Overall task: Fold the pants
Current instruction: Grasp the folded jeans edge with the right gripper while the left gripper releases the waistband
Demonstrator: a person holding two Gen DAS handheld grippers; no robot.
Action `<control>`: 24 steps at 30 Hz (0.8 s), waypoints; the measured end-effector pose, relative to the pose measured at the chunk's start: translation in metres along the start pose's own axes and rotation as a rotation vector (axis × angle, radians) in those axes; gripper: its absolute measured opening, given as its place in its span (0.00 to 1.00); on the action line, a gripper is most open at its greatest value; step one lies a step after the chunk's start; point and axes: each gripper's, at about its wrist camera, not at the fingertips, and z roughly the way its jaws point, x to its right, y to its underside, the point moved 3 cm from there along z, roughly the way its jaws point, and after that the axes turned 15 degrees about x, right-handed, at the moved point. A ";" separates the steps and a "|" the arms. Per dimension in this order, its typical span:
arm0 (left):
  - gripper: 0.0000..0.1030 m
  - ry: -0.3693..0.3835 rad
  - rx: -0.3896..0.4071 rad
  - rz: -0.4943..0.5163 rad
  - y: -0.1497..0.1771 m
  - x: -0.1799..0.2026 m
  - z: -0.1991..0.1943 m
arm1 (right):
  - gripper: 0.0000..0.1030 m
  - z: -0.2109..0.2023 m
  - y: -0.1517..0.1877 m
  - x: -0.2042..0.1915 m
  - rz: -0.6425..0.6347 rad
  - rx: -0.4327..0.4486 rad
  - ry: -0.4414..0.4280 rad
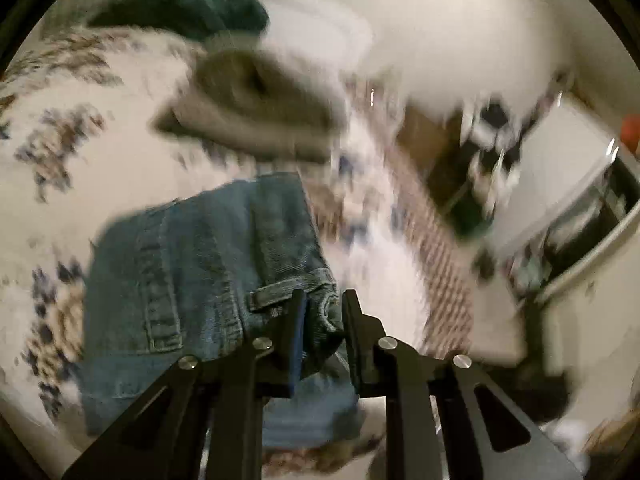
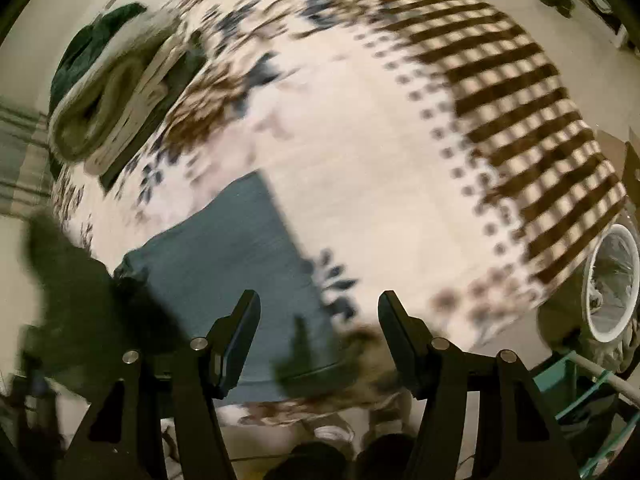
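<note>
Folded blue jeans lie on a bed with a white floral blanket. My left gripper is shut on the jeans at a waistband corner near a belt loop, with denim bunched between its jaws. In the right wrist view the jeans show as a blurred blue rectangle on the blanket. My right gripper is open and empty, hovering above the near right edge of the jeans. Both views are motion-blurred.
A stack of folded clothes, olive-grey on top with a dark green piece behind, sits further up the bed; it also shows in the right wrist view. The blanket has a brown checked border. A white round basket stands beside the bed.
</note>
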 end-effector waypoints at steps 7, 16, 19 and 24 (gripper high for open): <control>0.32 -0.088 -0.252 -0.007 0.030 -0.006 0.031 | 0.62 0.010 -0.001 -0.006 -0.002 -0.056 -0.091; 0.90 -0.371 -0.230 0.028 -0.007 -0.105 0.011 | 0.66 0.073 0.028 -0.123 -0.247 -0.180 -0.253; 0.90 -0.446 -0.259 0.070 -0.007 -0.132 0.020 | 0.66 0.106 0.032 -0.140 -0.283 -0.216 -0.222; 0.90 -0.510 -0.294 0.117 -0.007 -0.159 0.026 | 0.63 0.122 0.043 -0.153 -0.259 -0.187 -0.249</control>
